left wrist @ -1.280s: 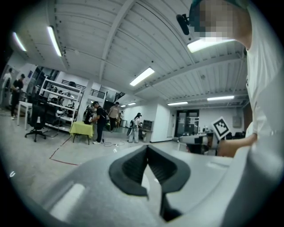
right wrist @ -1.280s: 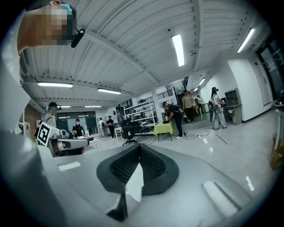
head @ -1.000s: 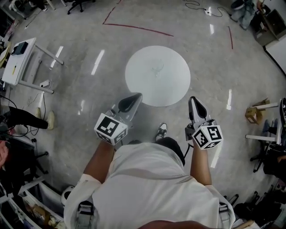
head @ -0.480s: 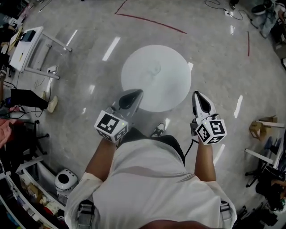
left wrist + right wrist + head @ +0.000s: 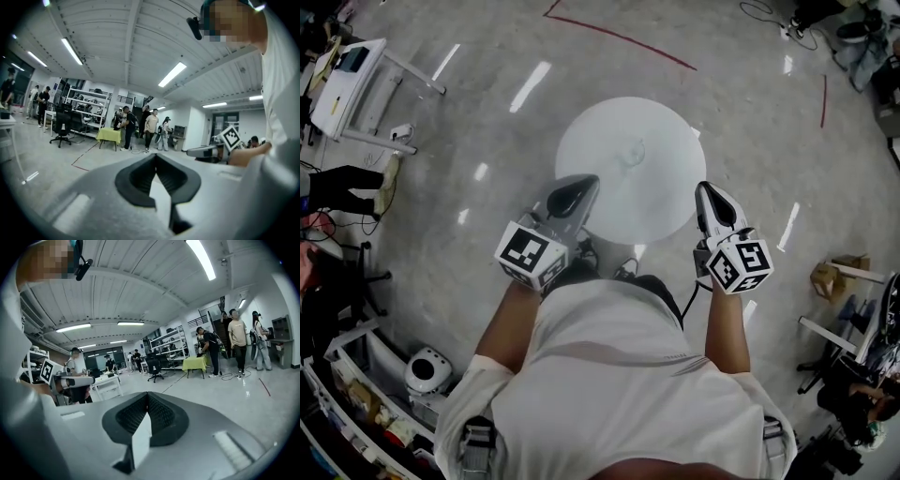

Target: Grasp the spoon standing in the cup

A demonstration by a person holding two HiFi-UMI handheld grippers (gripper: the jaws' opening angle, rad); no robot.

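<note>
Two closed grippers (image 5: 572,197) (image 5: 715,208) flank the table's (image 5: 656,187) near edge.

Clear cup (image 5: 632,152) — faint, small — near the white table's (image 5: 586,183) centre; spoon indiscernible.

The right tool (image 5: 147,404) has its jaws pressed together, with nothing between them. Beyond it hangs a yellow-green cloth (image 5: 194,363). An office chair (image 5: 153,367) stands left of that cloth, and people (image 5: 237,341) stand to its right.
</note>
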